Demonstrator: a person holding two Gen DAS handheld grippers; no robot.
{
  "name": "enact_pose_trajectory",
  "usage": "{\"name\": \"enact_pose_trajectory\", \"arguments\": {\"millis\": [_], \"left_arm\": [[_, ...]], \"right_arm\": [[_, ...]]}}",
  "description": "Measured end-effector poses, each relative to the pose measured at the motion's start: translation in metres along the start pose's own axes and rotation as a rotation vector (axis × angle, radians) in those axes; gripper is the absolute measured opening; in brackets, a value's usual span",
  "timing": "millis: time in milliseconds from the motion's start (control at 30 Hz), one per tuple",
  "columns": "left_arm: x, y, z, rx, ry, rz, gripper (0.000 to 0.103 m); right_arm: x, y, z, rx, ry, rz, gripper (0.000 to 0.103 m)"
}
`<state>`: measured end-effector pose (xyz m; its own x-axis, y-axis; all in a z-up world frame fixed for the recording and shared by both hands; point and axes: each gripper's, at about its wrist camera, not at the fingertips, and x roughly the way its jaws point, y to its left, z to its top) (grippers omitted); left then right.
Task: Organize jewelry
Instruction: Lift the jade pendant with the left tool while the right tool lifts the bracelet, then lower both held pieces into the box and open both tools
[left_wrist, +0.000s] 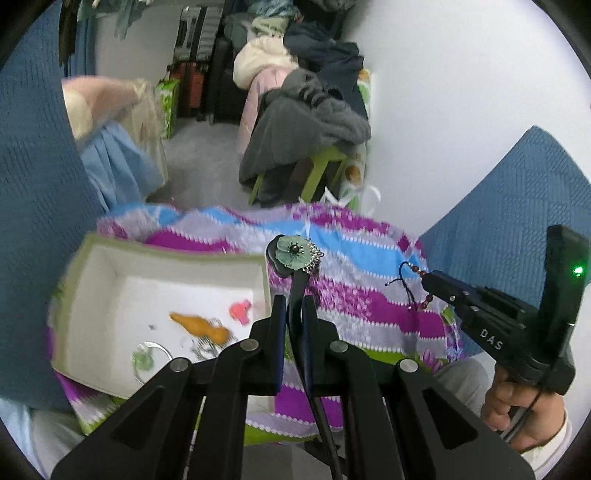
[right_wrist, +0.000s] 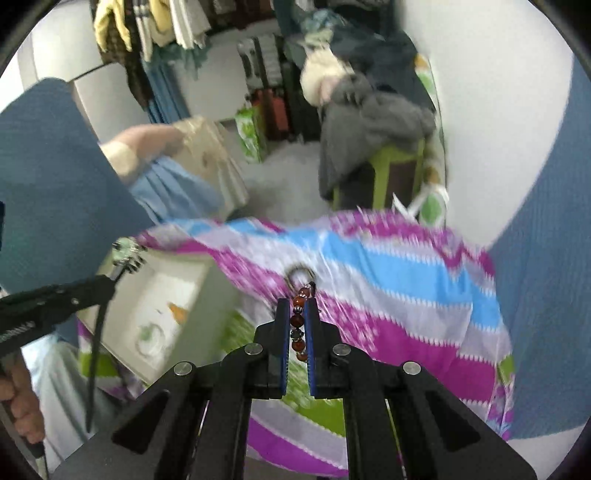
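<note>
Leftmost, a shallow white tray (left_wrist: 110, 258) with a green rim is seen on the striped purple-and-blue cloth (left_wrist: 369, 306), with an orange piece (left_wrist: 199, 326), a pink piece (left_wrist: 240, 312) and a ring-shaped item (left_wrist: 151, 360) lying inside. Beside it, a black hair stick topped by a green flower ornament (left_wrist: 295, 254) is clamped in the closed jaws of the left gripper (left_wrist: 294, 317). Further right, a string of red-brown beads (right_wrist: 298, 325) is pinched between the closed jaws of the right gripper (right_wrist: 297, 332), above the cloth.
</note>
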<state>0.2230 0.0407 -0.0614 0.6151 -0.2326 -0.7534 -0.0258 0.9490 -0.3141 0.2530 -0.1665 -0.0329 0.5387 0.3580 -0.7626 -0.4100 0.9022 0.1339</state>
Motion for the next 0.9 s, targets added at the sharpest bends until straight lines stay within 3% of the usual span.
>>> {"name": "enact_pose_trajectory", "arguments": {"millis": [267, 400, 600, 900], "left_arm": [[-0.042, 0.029, 0.038, 0.047, -0.056, 0.015, 0.008], [-0.047, 0.055, 0.044, 0.059, -0.065, 0.030, 0.008], [-0.024, 0.097, 0.030, 0.035, -0.023, 0.039, 0.008], [0.022, 0.137, -0.005, -0.009, 0.066, 0.052, 0.008]], "right_arm": [[-0.032, 0.072, 0.052, -0.052, -0.116, 0.029, 0.006], [-0.023, 0.103, 0.061, -0.051, -0.135, 0.053, 0.006], [0.019, 0.135, 0.046, -0.062, -0.063, 0.088, 0.006], [0.088, 0.157, -0.007, -0.079, 0.101, 0.091, 0.006]]}}
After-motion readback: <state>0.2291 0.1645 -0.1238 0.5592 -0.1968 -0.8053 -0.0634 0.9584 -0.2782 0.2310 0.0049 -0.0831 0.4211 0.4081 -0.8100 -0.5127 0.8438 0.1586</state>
